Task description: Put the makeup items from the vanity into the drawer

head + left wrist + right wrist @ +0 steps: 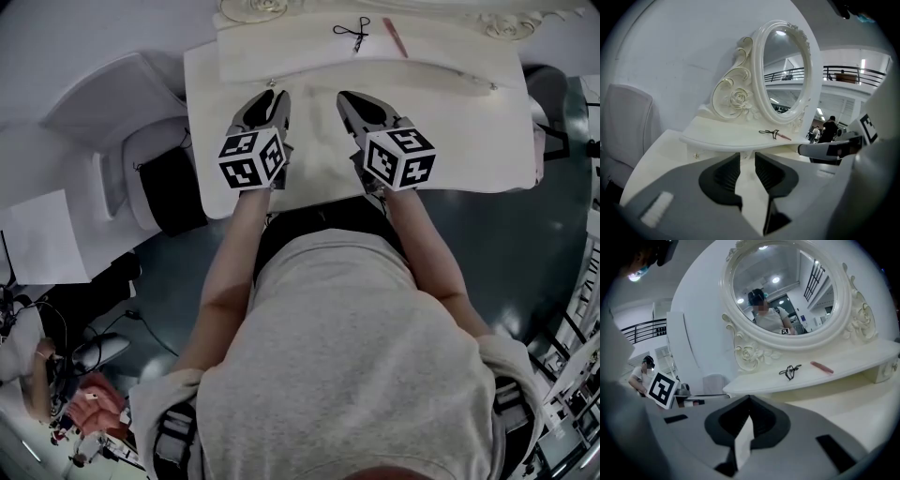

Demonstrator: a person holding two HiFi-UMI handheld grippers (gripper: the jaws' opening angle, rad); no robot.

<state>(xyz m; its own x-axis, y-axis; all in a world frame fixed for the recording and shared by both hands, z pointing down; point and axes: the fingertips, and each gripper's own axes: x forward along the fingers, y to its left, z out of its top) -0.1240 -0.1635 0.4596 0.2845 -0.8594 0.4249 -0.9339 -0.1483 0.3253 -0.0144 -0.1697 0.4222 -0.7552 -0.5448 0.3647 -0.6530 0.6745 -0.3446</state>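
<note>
1. Two makeup items were listed, both on the shelf (281, 52) under the mirror (783, 70): a black looped piece (353, 33) and a pink stick (395, 37). They lay near each other and well apart from both tools.
2. Risk, judged: the stick looked round and lay near the shelf's front edge. A nudge from a jaw tip could roll it off onto the worktop (450, 141) or the floor.
3. Risk, judged: the black piece was thin and wiry. A grip on one loop alone could let it swing or slip out while being carried.
4. Risk, judged: the items lay so close that a reach for one could knock the other.
5. Risk, judged: no open drawer showed, only a small knob (696, 154) under the shelf. An item lifted first would leave its tool busy when the drawer had to be pulled.
6. Left tool (277, 94): jaws stood well apart, with nothing between them and bare worktop below. It hovered over the worktop short of the shelf and touched nothing.
7. Right tool (345, 97): jaws were closed tip to tip and empty. It hovered just beside the left tool, pointed at the shelf, and touched nothing.
</note>
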